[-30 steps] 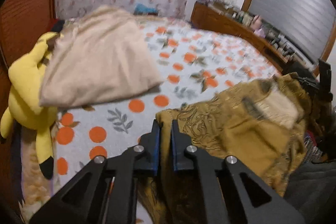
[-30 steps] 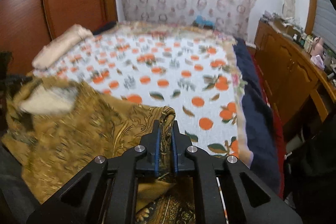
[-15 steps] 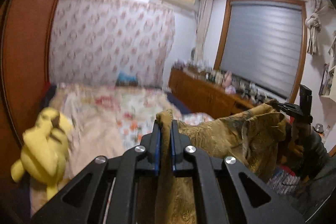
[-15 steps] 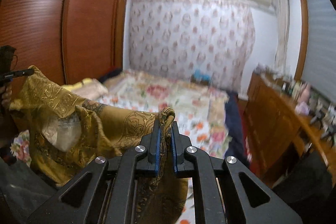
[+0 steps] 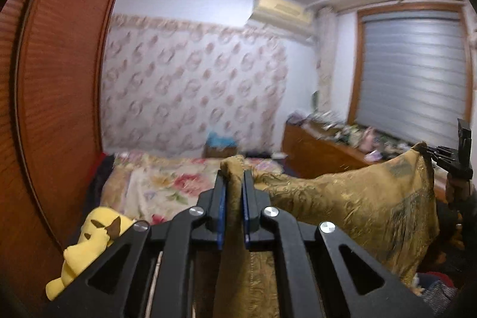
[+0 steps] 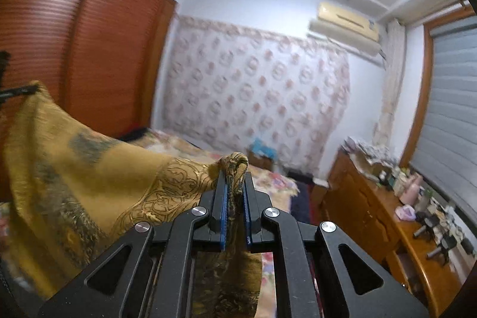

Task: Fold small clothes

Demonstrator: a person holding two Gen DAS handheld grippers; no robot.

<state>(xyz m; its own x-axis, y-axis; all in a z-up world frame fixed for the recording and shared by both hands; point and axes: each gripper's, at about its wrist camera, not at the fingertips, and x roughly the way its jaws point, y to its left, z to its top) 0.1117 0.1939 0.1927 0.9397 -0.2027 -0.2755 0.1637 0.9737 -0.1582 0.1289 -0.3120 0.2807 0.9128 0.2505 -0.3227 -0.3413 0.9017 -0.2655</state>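
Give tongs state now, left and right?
Left tongs: jaws opening slightly, pads still pressing the mustard cloth.
Right tongs: shut on the cloth's other corner.

Floral bed [image 5: 167, 187], wooden wardrobe [image 6: 74, 49], shuttered window [image 5: 411, 73]

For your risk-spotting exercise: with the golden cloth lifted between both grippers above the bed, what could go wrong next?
1. The left gripper pinches only a bunched corner of the golden cloth, and its jaws are opening; that corner may slip out.
2. The right gripper also grips just a corner, so the sagging cloth could land creased.
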